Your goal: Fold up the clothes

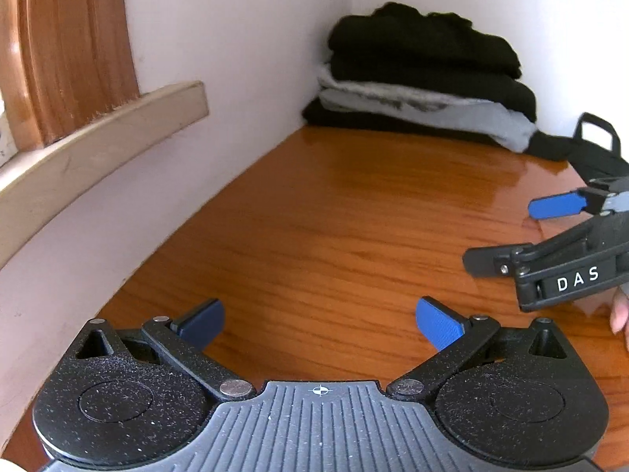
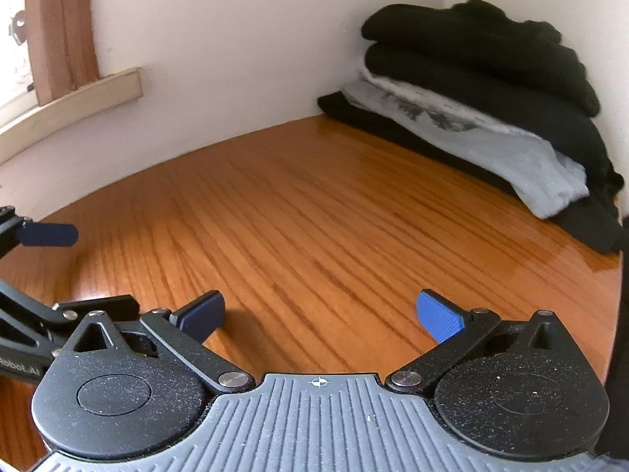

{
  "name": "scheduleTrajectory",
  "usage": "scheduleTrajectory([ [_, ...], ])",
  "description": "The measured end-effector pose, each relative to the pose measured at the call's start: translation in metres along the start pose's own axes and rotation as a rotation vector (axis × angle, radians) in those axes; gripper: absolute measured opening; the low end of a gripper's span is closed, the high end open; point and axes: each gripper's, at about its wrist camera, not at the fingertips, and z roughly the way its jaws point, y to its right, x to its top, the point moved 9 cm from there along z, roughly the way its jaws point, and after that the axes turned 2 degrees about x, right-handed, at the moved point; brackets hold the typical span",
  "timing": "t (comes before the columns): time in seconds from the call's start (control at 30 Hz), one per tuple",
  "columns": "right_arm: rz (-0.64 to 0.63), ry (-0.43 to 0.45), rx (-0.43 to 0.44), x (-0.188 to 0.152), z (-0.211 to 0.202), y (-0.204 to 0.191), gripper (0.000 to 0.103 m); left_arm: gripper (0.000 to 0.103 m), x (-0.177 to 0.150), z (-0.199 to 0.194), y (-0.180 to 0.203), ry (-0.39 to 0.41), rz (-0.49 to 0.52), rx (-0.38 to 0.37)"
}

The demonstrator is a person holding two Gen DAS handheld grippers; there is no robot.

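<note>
Both grippers hover over the glossy orange-brown wooden surface [image 2: 314,204], empty. Left gripper [image 1: 320,324]: fingers spread wide, nothing between the blue pads. Right gripper [image 2: 320,316]: likewise wide open, holding nothing. In the left wrist view the right gripper appears at the right edge, its blue-tipped finger [image 1: 556,204] clear of the wood; a fingertip of the person's hand [image 1: 621,310] shows just behind it.

Task items: a stack of folded garments [image 2: 483,118] sits in the far corner where the two white walls [image 2: 236,39] meet. From the bottom: a black piece, a light grey garment with a dark print [image 2: 491,145], then two thick black knits on top. The grey one overhangs the stack's near right side. At the far right of the left wrist view lies a black bag with a strap handle [image 1: 597,145], just beside the stack. A pale wooden ledge [image 1: 98,137] runs along the left wall.

Judgement: no unfolded garment is visible on the open area, so the step in hand is probably fetching the next piece, or the stack is finished; cannot tell which.

Notes for doing it well:
- Bring the next garment to the open middle of the surface, well apart from the stack, so spreading does not disturb it.
- Pinch a single fabric layer at two matching corners, one per gripper.
- Keep the fingers low and level; the glossy wood will let cloth slide.
</note>
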Motion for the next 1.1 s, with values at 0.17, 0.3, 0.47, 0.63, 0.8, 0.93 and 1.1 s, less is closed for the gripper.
scheduleTrajectory([
  [0.17,0.059,0.004,-0.079,-0.007,-0.008,-0.002,0.103,0.103,-0.004,0.001,-0.001,-0.012,-0.030,-0.013],
  [0.3,0.107,0.007,-0.139,-0.015,-0.017,-0.007,0.103,0.103,-0.005,0.001,-0.001,-0.012,-0.032,-0.014],
  [0.47,0.161,0.010,-0.209,-0.022,-0.025,-0.012,0.103,0.103,-0.005,-0.001,-0.001,-0.012,-0.028,-0.025],
  [0.63,0.227,0.015,-0.296,-0.034,-0.039,-0.019,0.103,0.103,-0.008,-0.005,0.001,-0.011,-0.011,-0.043],
  [0.8,0.269,0.019,-0.353,-0.042,-0.048,-0.020,0.103,0.103,-0.009,-0.007,0.001,-0.010,-0.003,-0.052],
  [0.93,0.280,0.020,-0.367,-0.045,-0.052,-0.020,0.103,0.103,-0.009,-0.007,0.002,-0.010,-0.004,-0.050],
  [1.1,0.295,0.020,-0.388,-0.049,-0.059,-0.022,0.103,0.103,-0.010,-0.008,0.002,-0.010,-0.004,-0.049],
])
